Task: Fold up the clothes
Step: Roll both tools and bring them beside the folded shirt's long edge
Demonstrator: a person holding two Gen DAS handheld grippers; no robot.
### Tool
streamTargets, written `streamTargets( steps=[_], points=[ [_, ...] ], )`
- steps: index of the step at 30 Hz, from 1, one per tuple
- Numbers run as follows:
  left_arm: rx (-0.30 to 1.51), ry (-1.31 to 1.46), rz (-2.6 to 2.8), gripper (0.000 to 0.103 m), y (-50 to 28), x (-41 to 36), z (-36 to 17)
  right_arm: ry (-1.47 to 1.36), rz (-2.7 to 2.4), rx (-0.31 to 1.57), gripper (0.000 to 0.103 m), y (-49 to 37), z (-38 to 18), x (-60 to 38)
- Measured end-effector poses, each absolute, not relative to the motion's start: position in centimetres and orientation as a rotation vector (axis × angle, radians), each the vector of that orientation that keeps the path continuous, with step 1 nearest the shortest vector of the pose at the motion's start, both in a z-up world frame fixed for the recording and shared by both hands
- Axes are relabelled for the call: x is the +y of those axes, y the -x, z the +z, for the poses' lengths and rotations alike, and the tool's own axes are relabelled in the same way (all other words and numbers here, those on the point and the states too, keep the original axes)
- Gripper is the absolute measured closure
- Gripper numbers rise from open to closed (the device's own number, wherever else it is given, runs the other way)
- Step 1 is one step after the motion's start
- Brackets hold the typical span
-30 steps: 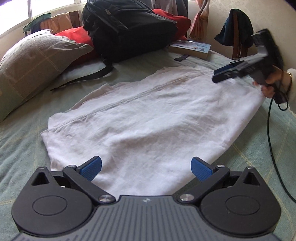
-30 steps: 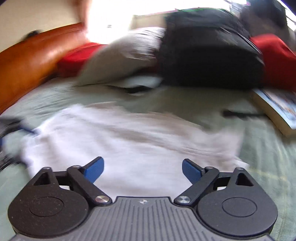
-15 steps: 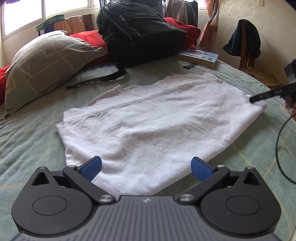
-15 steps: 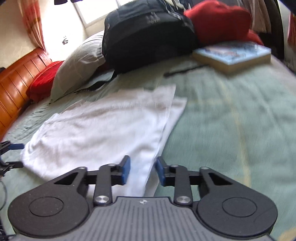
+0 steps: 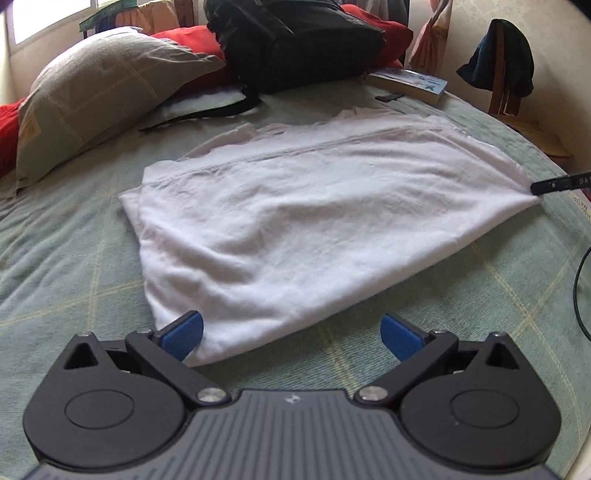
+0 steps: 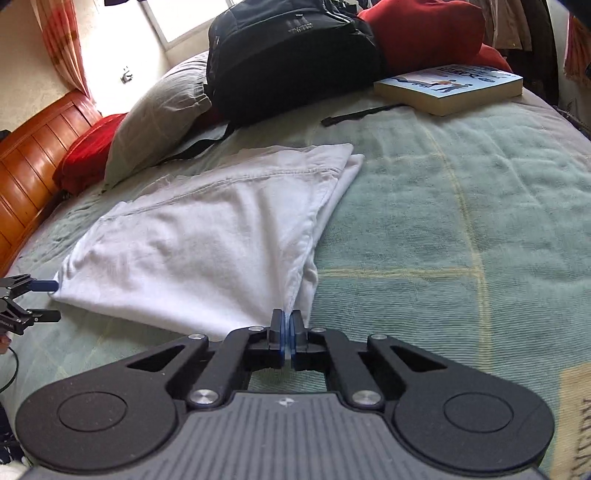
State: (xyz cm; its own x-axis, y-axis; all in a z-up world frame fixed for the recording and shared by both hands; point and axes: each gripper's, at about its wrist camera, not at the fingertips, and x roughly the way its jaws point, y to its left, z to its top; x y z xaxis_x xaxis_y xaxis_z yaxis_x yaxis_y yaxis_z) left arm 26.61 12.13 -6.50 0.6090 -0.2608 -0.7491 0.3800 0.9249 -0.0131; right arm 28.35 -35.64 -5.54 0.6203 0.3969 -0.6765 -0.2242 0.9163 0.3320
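The right tongs [image 6: 287, 325] are pinched together on a corner of the white folded cotton garment [image 6: 207, 243], the cloth running up from between the blue pads at lower centre of the right wrist view. In the left wrist view that same corner is drawn to a point at the right edge, where the tip of the right tongs [image 5: 543, 186] meets it. The left tongs [image 5: 291, 330] stand wide at lower centre of their own view; the left blue pad [image 5: 183, 334] lies against the garment's near corner, the other over bare blanket.

The garment lies flat mid-frame on the pale green checked blanket [image 6: 461, 229] of the bed, a stitched hem crossing its far part. Its right edge in the right wrist view is doubled in layers. To the right of that edge the blanket is bare up to the paperback book [image 6: 450, 88] at upper right. Beyond the far edge sit a black backpack [image 6: 291, 51], a grey pillow [image 6: 159, 118] and red cushions [image 6: 424, 33]; a wooden headboard [image 6: 33, 155] bounds the left.
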Motion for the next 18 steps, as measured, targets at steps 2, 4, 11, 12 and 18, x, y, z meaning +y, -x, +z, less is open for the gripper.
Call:
streamTargets(
  steps=[2,4,11,12,18],
  points=[
    [0.777,-0.147,-0.389,0.001,-26.6,12.0,-5.1,-0.190,0.342,0.775,0.094,-28.1,-3.9,-35.3],
    [0.723,-0.140,-0.401,0.001,-27.1,11.5,-4.0,-0.145,0.347,0.714,0.091,-28.1,-2.3,-34.2],
    [0.790,-0.132,-0.348,0.003,-29.9,11.1,-7.3,-0.053,0.435,0.755,0.082,-31.2,-4.2,-28.3],
    [0.810,-0.108,-0.331,0.003,-29.4,12.2,-7.8,-0.044,0.420,0.781,0.082,-31.6,-5.1,-28.1],
    [0.872,-0.110,-0.241,0.004,-26.1,16.3,-7.5,-0.100,0.313,0.812,0.081,-29.2,-4.9,-32.8]
  ],
)
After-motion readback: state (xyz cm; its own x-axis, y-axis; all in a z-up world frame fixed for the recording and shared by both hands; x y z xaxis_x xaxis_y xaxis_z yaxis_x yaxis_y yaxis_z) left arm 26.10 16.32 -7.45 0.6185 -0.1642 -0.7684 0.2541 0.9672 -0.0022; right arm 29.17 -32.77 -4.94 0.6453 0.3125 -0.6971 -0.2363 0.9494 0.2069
